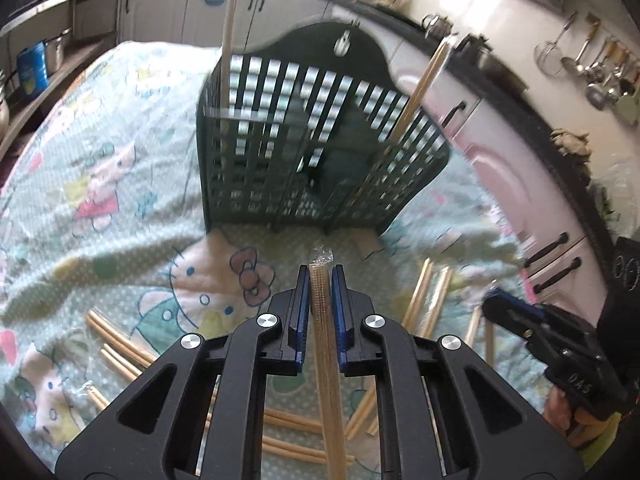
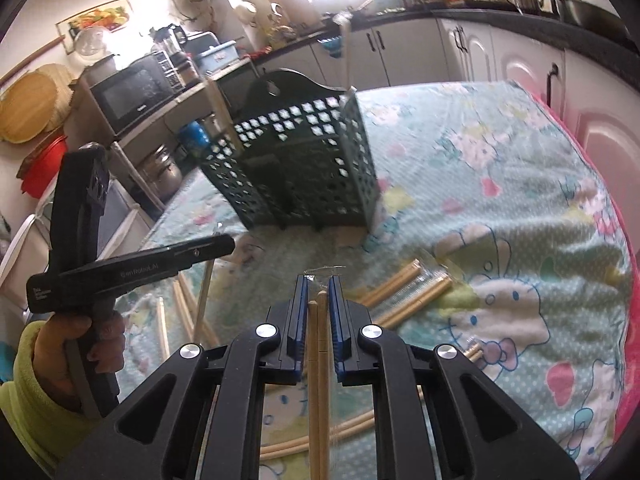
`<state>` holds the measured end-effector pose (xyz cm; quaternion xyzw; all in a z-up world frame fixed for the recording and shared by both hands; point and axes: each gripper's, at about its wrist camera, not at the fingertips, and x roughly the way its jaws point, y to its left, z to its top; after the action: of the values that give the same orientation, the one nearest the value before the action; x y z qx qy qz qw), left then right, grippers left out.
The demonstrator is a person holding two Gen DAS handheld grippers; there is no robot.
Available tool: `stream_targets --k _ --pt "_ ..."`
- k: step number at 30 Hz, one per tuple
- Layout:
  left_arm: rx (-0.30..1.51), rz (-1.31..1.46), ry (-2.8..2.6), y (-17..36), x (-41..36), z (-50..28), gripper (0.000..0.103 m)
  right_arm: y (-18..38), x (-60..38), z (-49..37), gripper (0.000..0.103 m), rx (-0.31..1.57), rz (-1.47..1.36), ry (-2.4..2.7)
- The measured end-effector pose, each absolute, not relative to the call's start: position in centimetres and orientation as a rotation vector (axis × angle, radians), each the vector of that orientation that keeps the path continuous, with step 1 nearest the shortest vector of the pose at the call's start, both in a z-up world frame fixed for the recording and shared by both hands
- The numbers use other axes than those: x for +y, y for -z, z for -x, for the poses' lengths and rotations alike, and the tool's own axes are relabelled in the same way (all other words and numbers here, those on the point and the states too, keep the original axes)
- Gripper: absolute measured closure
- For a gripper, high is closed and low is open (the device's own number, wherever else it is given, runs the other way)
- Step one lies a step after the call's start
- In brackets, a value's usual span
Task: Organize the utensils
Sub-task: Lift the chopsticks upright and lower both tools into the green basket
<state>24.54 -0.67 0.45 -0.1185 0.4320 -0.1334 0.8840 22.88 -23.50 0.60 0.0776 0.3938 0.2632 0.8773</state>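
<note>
A dark green perforated utensil basket [image 1: 312, 148] stands on the cartoon-print cloth, also in the right wrist view [image 2: 304, 164]. Two wrapped chopstick pairs stand in it, one at its left corner [image 1: 229, 40] and one at its right side [image 1: 420, 88]. My left gripper [image 1: 320, 276] is shut on a wrapped chopstick pair [image 1: 326, 360], just in front of the basket. My right gripper [image 2: 319, 284] is shut on another wrapped chopstick pair [image 2: 318, 380], also in front of the basket. The right gripper shows in the left view [image 1: 532, 332], the left one in the right view [image 2: 132, 264].
Several loose wrapped chopstick pairs lie on the cloth, left [image 1: 116, 344], right [image 1: 428, 300] and below [image 2: 404, 288] the grippers. White kitchen cabinets [image 2: 500, 52] and a shelf with a microwave [image 2: 128, 92] surround the table. The pink table edge [image 2: 628, 320] is at the right.
</note>
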Motion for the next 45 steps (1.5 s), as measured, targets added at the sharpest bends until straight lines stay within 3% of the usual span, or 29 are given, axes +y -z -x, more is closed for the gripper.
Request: stream_targets --k 24,45 --pt "0.634 0.272 0.306 -10.4 2.0 -20.8 0.1 -10.4 -20.1 -19.1 0.094 0.57 -0.103 -0.638" --pt "0.46 0.242 0.248 -17.6 2.8 -23.7 0.1 -16.4 -19.7 -22.4 0.094 0.415 -0.156 -0.619"
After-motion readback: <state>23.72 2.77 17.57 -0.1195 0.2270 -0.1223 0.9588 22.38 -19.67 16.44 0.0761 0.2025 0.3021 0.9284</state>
